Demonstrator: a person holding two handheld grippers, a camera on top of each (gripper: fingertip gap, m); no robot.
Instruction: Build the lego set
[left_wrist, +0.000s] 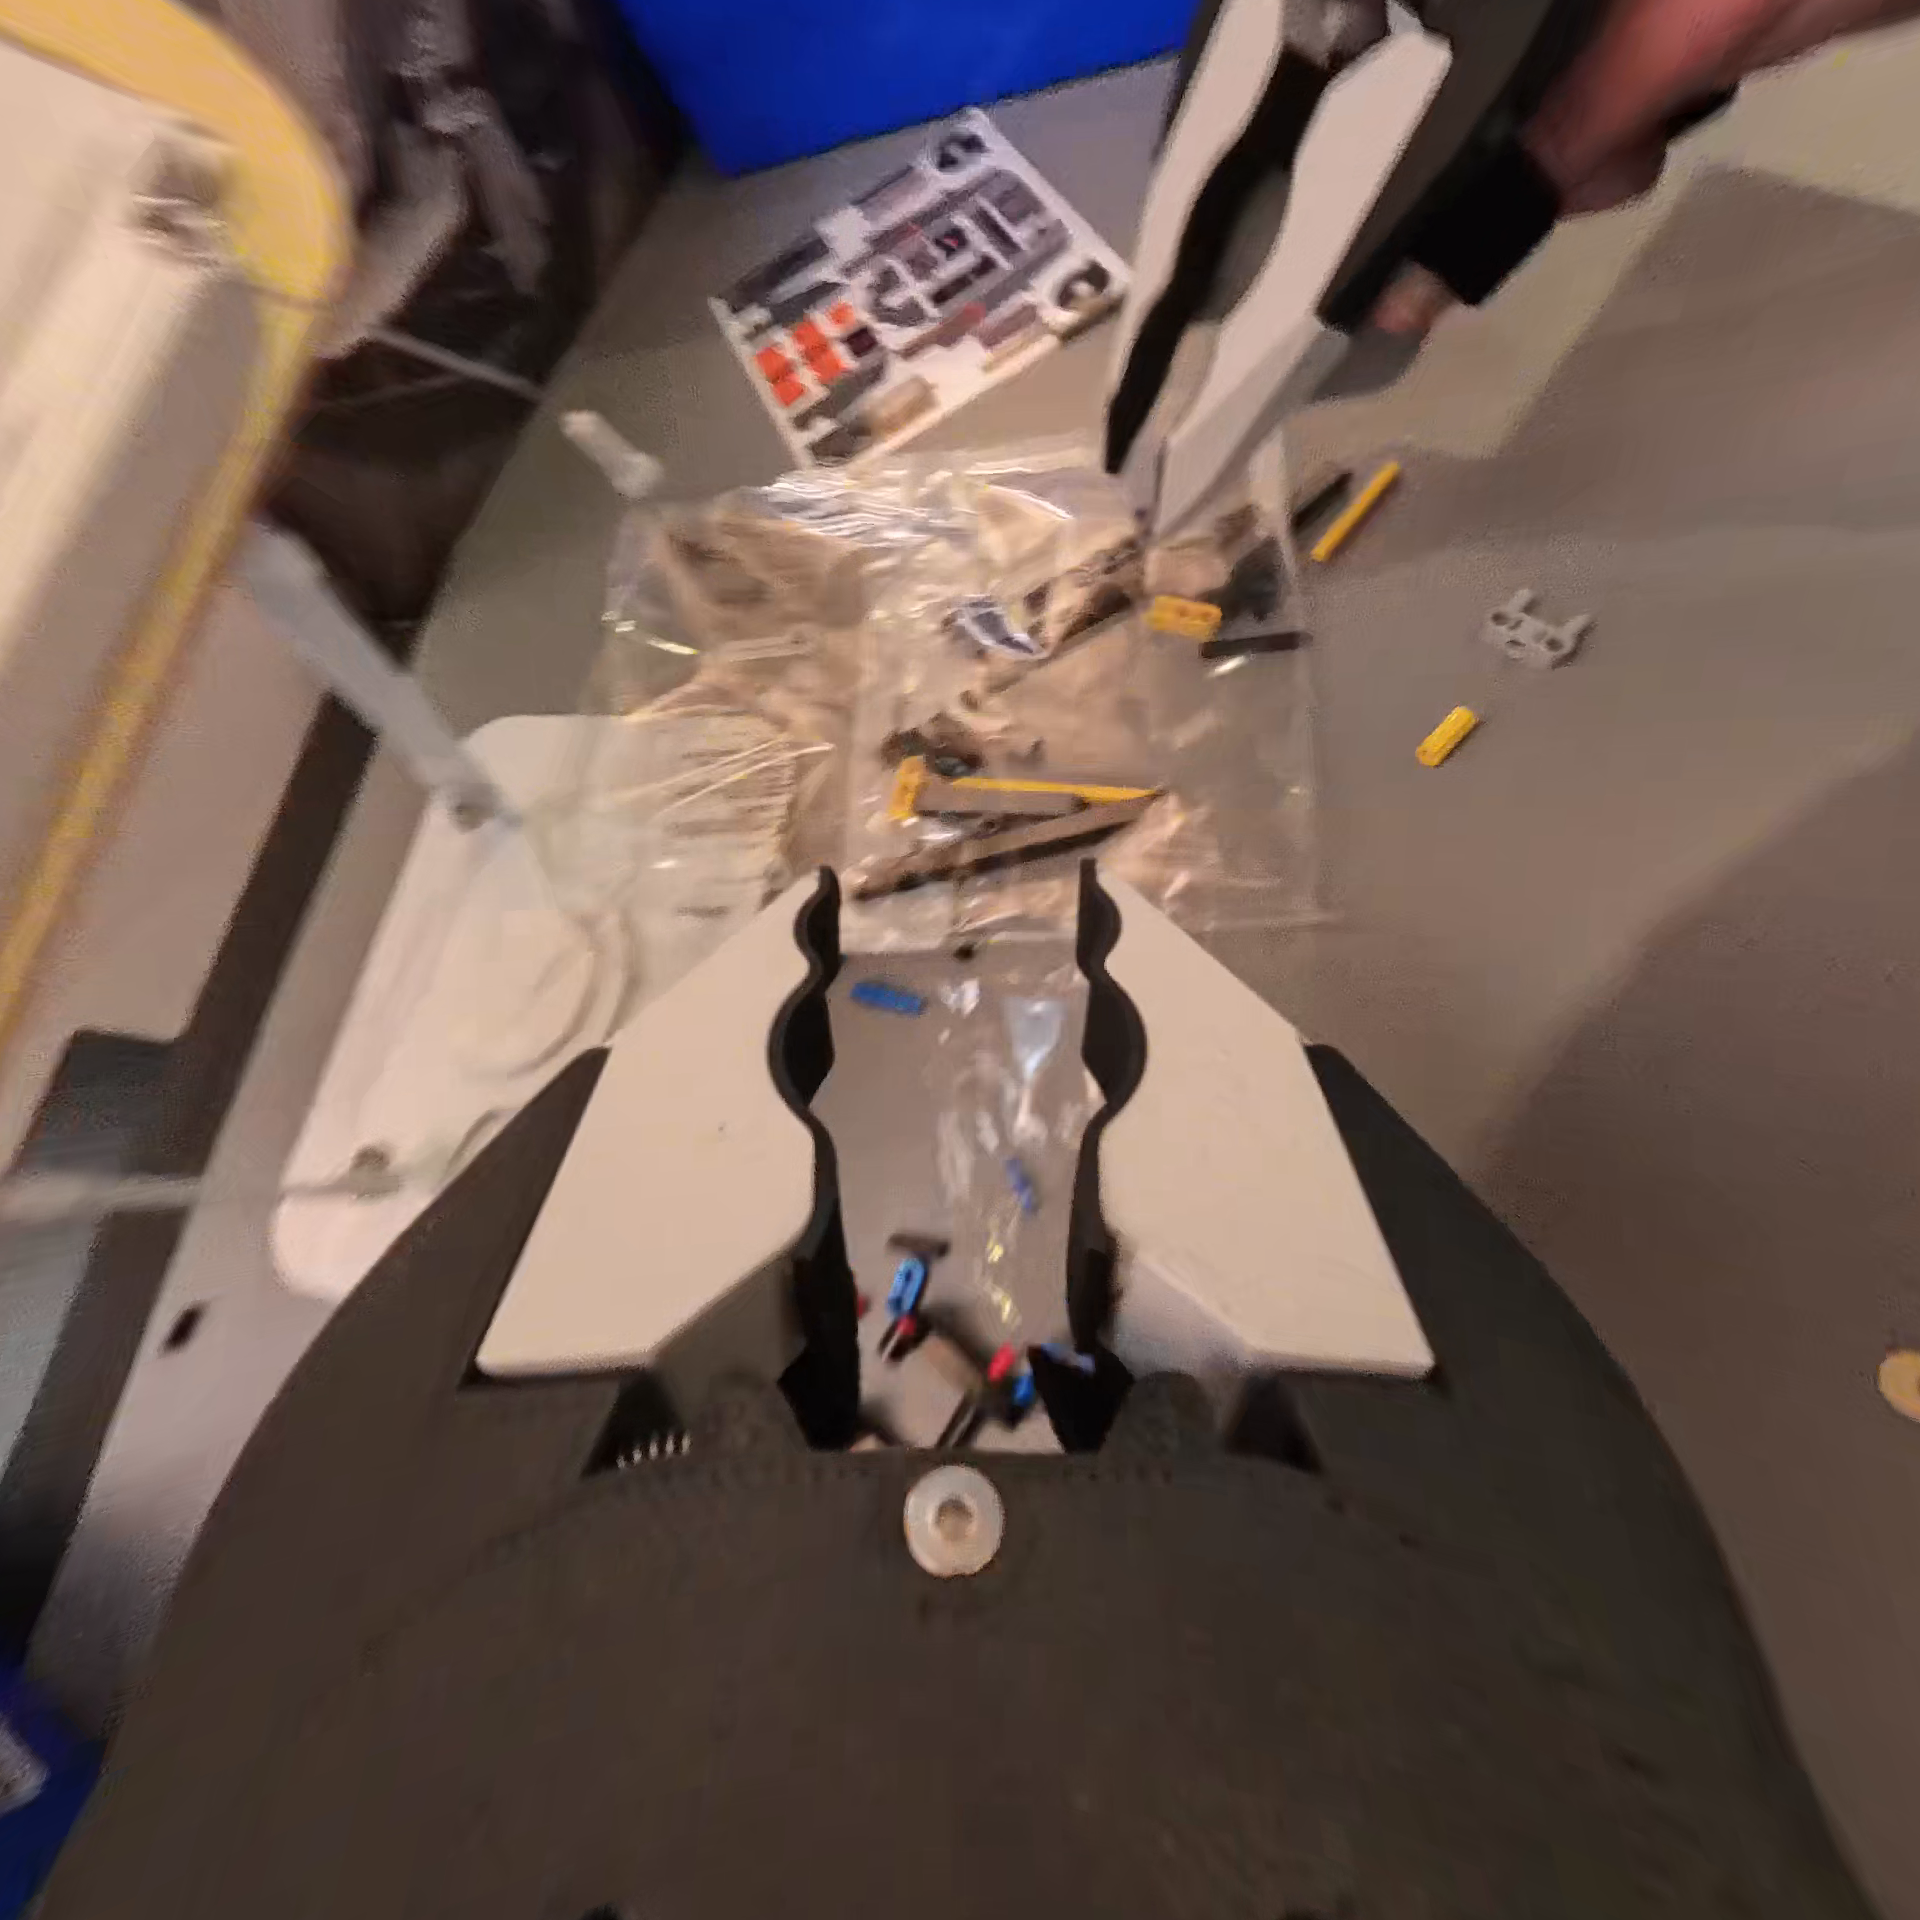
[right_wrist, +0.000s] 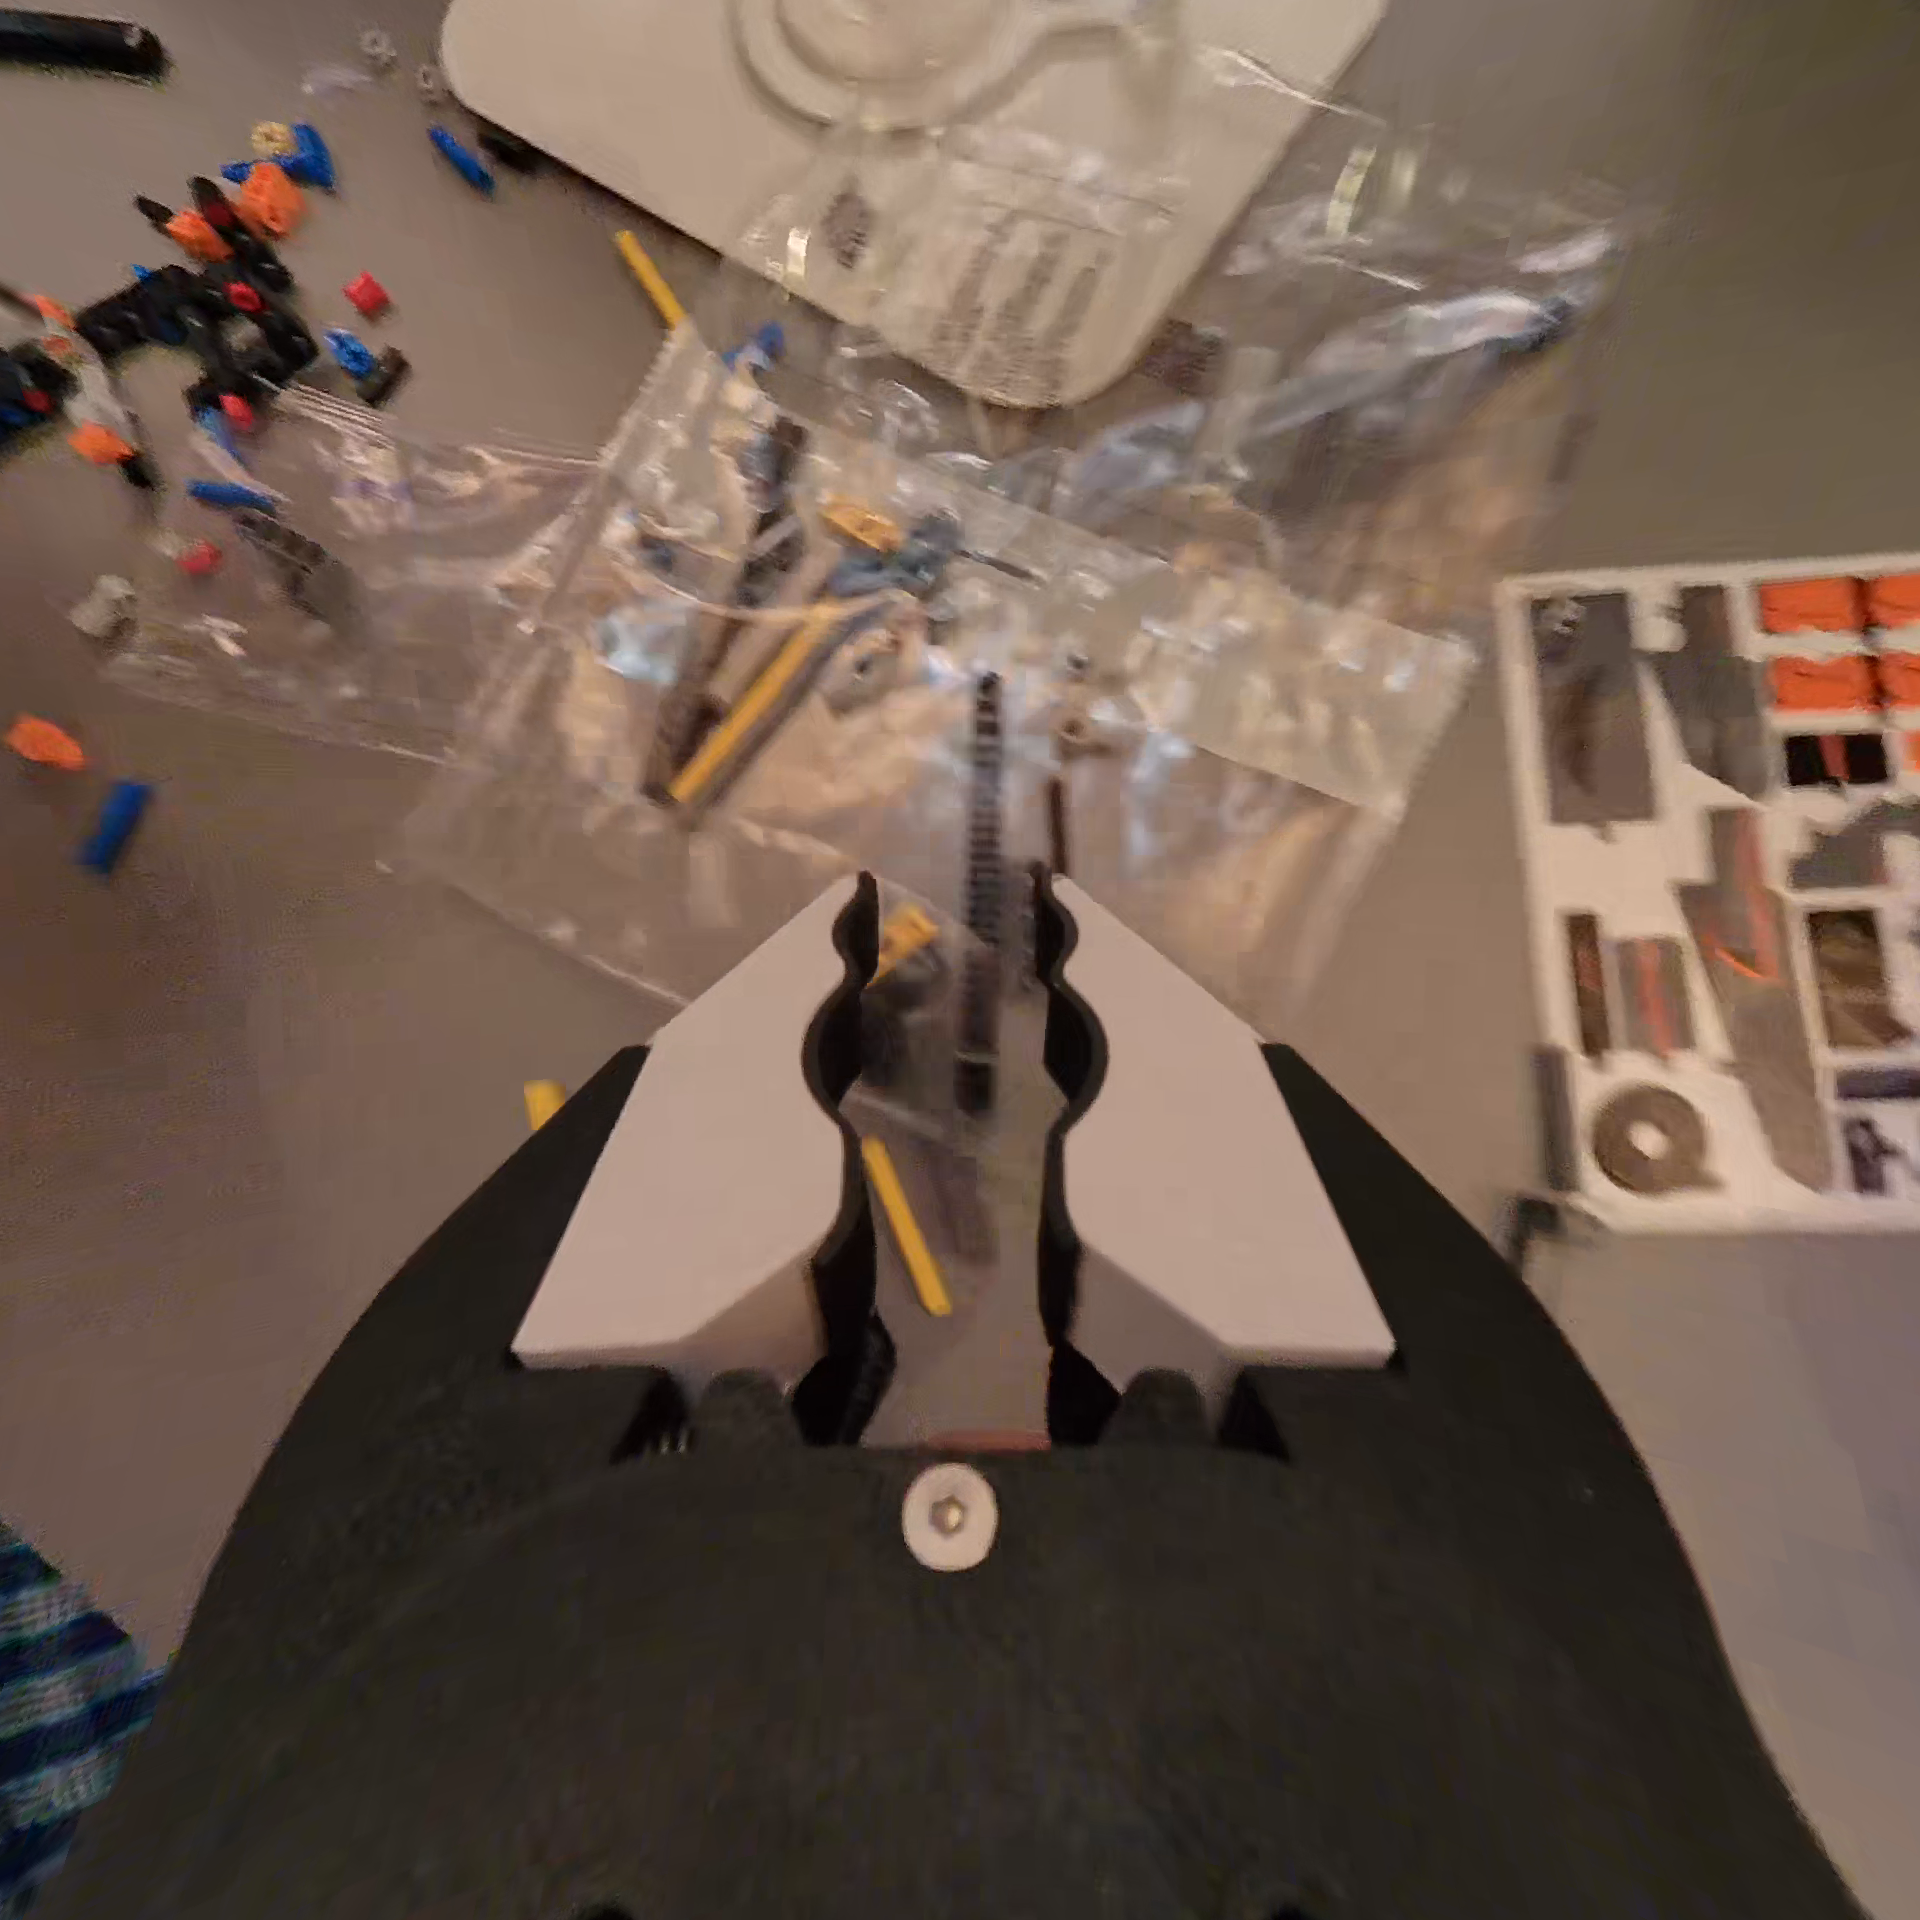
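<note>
Left wrist view, grey floor (left_wrist: 1558, 1039), blue bin (left_wrist: 883, 73)

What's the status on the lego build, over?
Left gripper open, empty. Right gripper open above clear plastic parts bags. Black-and-orange partial lego assembly untouched. Pieces mostly bagged.
</note>
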